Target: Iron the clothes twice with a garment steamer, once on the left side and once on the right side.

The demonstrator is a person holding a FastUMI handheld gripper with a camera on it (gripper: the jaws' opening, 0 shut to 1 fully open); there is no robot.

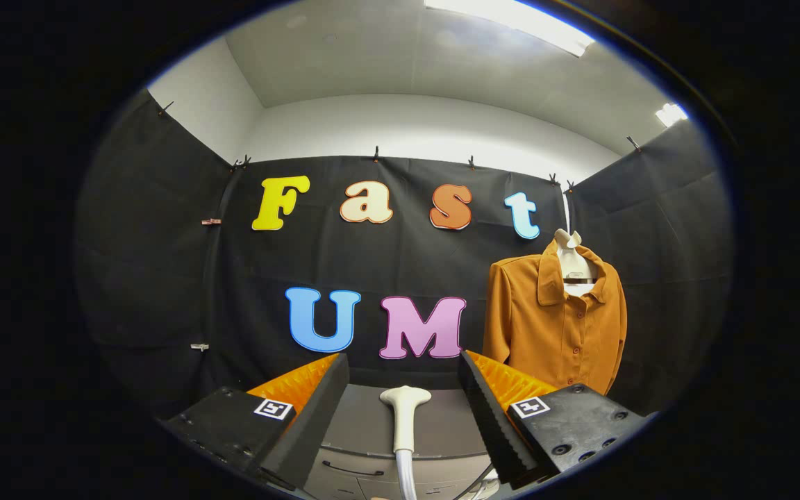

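An orange-brown buttoned shirt (558, 323) hangs on a white hanger (573, 260) against the booth's back wall, beyond and to the right of my fingers. A white garment steamer head (404, 417) lies on the grey cabinet top (365, 417), its hose running back toward me. It sits in the gap between my two fingers, a little ahead and below, touching neither. My gripper (403, 389) is open, its orange-and-black fingers (490, 410) spread wide with nothing held.
The grey cabinet has drawers with dark handles (353, 470) on its front face below the steamer. Black cloth walls close in the booth on the left, back and right.
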